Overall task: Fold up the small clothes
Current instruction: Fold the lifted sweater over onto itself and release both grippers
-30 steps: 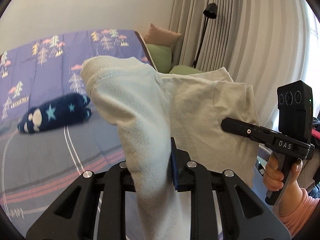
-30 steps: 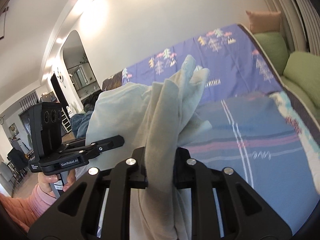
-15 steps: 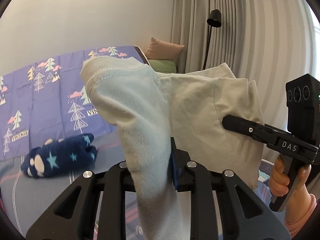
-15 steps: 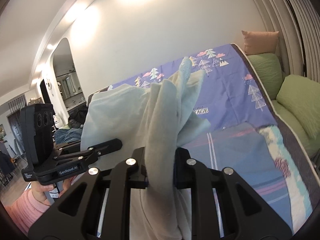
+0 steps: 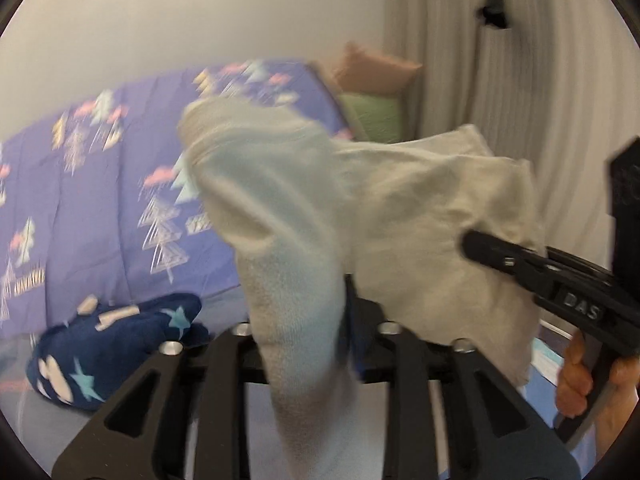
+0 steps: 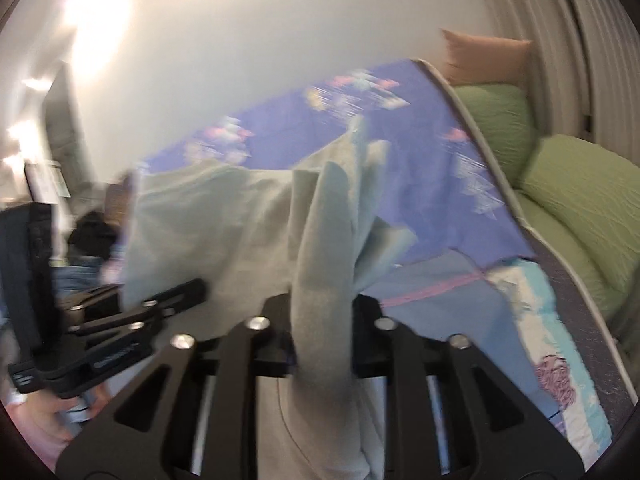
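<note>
A small pale mint garment [image 5: 420,220] hangs in the air, stretched between both grippers over the bed. In the left wrist view my left gripper [image 5: 320,308] has a bunched corner of it between its fingers, and its jaws are opening. My right gripper [image 5: 480,248] reaches in from the right, its tip against the garment's far edge, with a hand on its handle. In the right wrist view the right gripper [image 6: 322,308] has a fold of the garment [image 6: 224,216] filling the gap while its jaws are opening. The left gripper [image 6: 192,288] shows at the left. Both views are blurred.
The bed carries a purple tree-print cover [image 5: 100,200] with a rolled navy star-print garment [image 5: 108,352] on it at the left. Green pillows [image 6: 580,208] and a peach cushion [image 6: 484,56] line the bed's right side. A floor lamp [image 5: 492,12] stands by the curtain.
Both grippers have swept sideways over the bed with the garment between them, and the views have blurred. Each pair of jaws stands slightly wider than before.
</note>
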Demonstrator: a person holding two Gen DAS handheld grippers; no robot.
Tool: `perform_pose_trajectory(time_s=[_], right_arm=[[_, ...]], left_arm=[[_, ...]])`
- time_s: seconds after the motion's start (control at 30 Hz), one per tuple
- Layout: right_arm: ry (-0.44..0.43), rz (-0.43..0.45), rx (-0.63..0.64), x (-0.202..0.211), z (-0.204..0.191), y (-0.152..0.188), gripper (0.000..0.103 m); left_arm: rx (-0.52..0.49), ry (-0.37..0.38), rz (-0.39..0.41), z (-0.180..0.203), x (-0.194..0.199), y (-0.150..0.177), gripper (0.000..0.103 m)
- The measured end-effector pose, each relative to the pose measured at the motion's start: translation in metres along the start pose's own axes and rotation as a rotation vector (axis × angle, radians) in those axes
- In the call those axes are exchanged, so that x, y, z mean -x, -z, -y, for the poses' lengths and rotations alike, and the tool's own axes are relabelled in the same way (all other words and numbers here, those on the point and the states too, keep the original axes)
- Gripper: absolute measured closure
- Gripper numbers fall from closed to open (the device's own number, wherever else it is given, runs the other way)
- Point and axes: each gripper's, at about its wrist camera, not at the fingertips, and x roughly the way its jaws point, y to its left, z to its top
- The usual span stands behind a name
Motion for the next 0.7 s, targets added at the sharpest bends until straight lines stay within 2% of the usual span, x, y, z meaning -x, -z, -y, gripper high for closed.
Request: perform_pose_trajectory(time_s=[0.03, 0.07, 0.1, 0.17, 0.23, 0.27, 0.37, 0.5, 0.53, 0.7], right_arm=[[0.114, -0.009, -0.018, -0.017, 0.009, 0.007, 0.04], [0.197, -0.003, -0.04, -0.026, 0.016, 0.017, 0.034], [0.219, -0.002, -0.064, -0.032, 0.024, 0.028, 0.034], [0.198, -0.059, -0.116, -0.041, 0.04, 0.055, 0.034], [0.198, -0.09, -0.112, -0.039, 0.045, 0.076, 0.034], [0.197, -0.102, -0.099, -0.032, 0.044, 0.088, 0.033], [0.17, -0.125, -0.076, -0.009, 0.039, 0.107, 0.028], [0.135, -0.129, -0.032, 0.043, 0.018, 0.124, 0.022], [0.134, -0.128, -0.017, 0.058, 0.013, 0.129, 0.021], [0.186, -0.085, 0.044, 0.133, -0.022, 0.154, 0.014]], left_arm=[[0.014, -0.053, -0.016, -0.006, -0.015, 0.004, 0.04], [0.035, -0.132, -0.043, -0.016, -0.035, 0.015, 0.038], [0.05, -0.145, -0.074, -0.024, -0.047, 0.026, 0.038], [0.094, -0.105, -0.126, -0.039, -0.057, 0.049, 0.036], [0.105, -0.076, -0.145, -0.045, -0.054, 0.065, 0.027], [0.1, -0.074, -0.144, -0.047, -0.048, 0.076, 0.019], [0.089, -0.056, -0.132, -0.043, -0.021, 0.094, 0.01], [0.084, 0.019, -0.113, -0.024, 0.025, 0.113, 0.007], [0.082, 0.037, -0.099, -0.017, 0.041, 0.119, 0.001], [0.027, 0.014, -0.041, 0.016, 0.112, 0.144, 0.001]])
